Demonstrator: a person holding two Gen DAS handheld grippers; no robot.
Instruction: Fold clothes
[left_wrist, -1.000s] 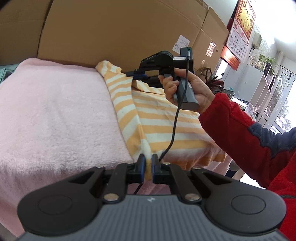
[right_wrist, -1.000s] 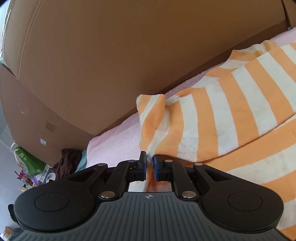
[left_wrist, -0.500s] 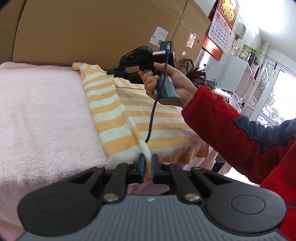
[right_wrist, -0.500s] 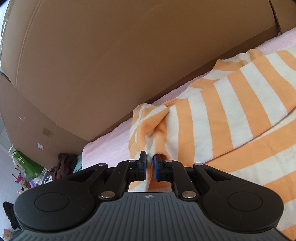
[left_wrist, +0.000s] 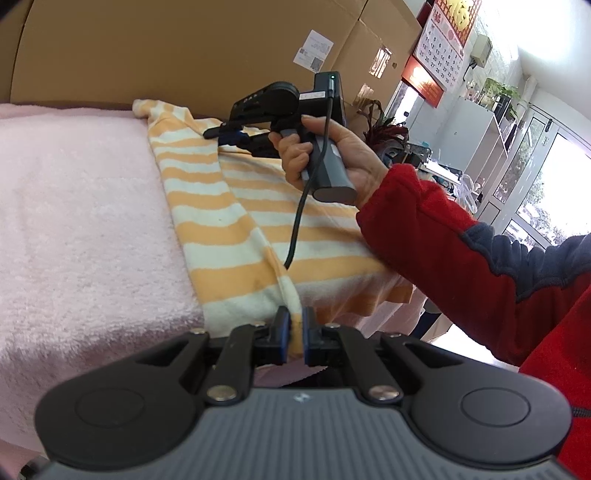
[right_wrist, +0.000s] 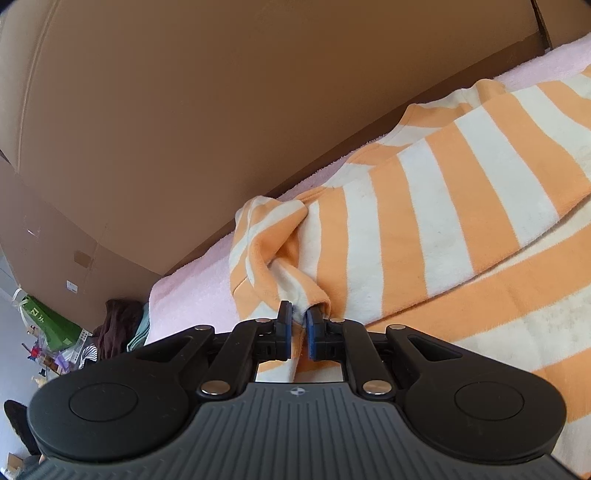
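Observation:
An orange-and-white striped garment (left_wrist: 218, 221) lies on a pink towel-covered surface (left_wrist: 81, 221), one side folded over lengthwise. My left gripper (left_wrist: 293, 317) is shut on the garment's near edge at the front of the surface. In the left wrist view my right gripper (left_wrist: 225, 137) sits at the garment's far end, held by a hand (left_wrist: 332, 147) in a red sleeve (left_wrist: 461, 258). The right wrist view shows the right gripper (right_wrist: 299, 317) shut on a bunched fold of the striped garment (right_wrist: 424, 229), whose corner curls toward the cardboard.
Large cardboard boxes (left_wrist: 184, 48) stand right behind the pink surface (right_wrist: 195, 273). A black cable (left_wrist: 306, 192) hangs from the right gripper's handle over the garment. Dark and green clothes (right_wrist: 122, 325) lie past the surface's end. A calendar (left_wrist: 443, 48) and glass doors (left_wrist: 546, 192) are at right.
The right gripper has drawn the garment's far corner along the surface, so the fold has lengthened and bunched. The left gripper keeps its grip; its view has turned slightly.

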